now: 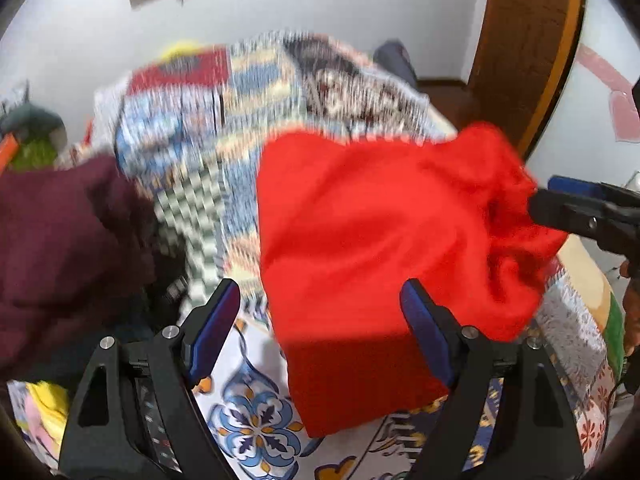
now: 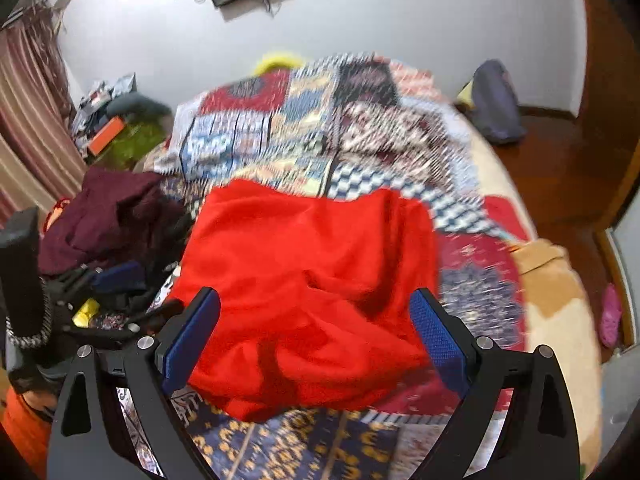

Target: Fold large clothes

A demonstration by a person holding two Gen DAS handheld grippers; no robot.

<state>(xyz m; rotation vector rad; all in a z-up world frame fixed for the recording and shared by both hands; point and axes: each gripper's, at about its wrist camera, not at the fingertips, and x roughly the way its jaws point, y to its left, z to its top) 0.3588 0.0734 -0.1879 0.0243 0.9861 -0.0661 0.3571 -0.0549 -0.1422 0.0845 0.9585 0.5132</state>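
Straight ahead in the left wrist view, a bed covered by a patchwork quilt of blue, red and checkered squares fills the middle, blurred by motion. Behind it stands a pale wall, and a brown wooden door frame rises at the right. A red garment lies spread on the quilt, one end bunched toward the right edge. A maroon garment is heaped at the left, touching the quilt. The left gripper has its jaws spread wide, blue pads facing each other, with nothing between them; the near edge of the red cloth lies under the gap. At the far right the right gripper reaches in beside the bunched end of the red cloth; from here I cannot tell whether it touches.

Next, in the right wrist view, the same quilt covers the bed, with a dark wooden floor to the right and a striped curtain at the left. The red garment lies rumpled in front of the right gripper, whose jaws are wide apart and clamp nothing. The maroon garment sits left of the red one. The left gripper shows at the left edge, low over the clothes pile. A blue-grey bag stands on the floor near the wall; its contents cannot be seen.
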